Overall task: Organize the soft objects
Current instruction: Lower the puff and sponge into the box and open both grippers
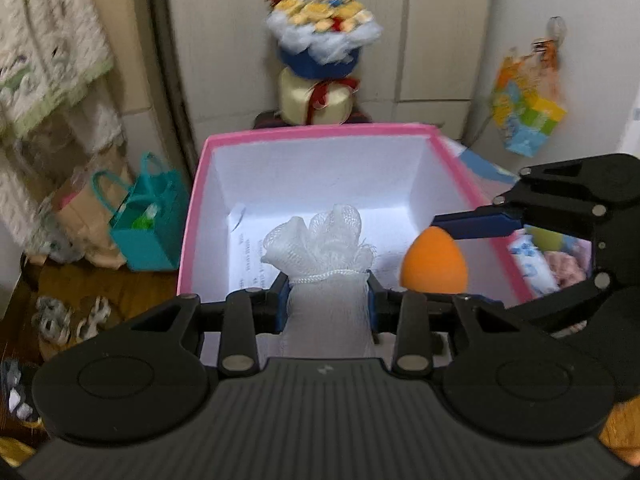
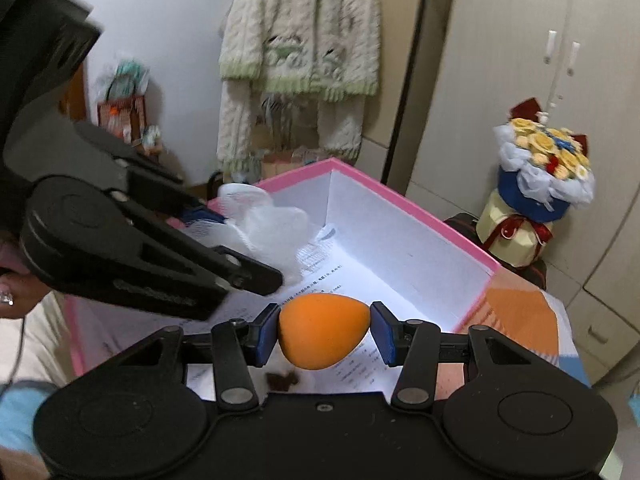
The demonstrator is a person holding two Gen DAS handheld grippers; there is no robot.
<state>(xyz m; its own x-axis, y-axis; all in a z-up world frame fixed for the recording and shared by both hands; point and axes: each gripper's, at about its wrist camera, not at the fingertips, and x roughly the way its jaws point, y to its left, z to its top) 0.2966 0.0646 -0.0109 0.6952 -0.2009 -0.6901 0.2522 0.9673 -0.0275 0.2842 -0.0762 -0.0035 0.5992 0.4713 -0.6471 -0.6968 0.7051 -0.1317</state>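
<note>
Both tools are over the pink-rimmed box [image 1: 312, 132] now. The left hand-held gripper [image 1: 329, 302] is clamped tight on a white mesh bath pouf [image 1: 320, 248], whose ruffled end hangs above the box's white, paper-lined floor. The right hand-held gripper [image 2: 325, 332] pinches an orange egg-shaped sponge [image 2: 322, 332] between its blue pads, just over the box's near edge. A flower bouquet [image 2: 544, 168] stands behind.

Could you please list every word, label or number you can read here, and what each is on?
None can be read.
Printed sheet lining the pink box: lines of text, too small and blurred.
Hanging colourful bag: print blurred.
</note>
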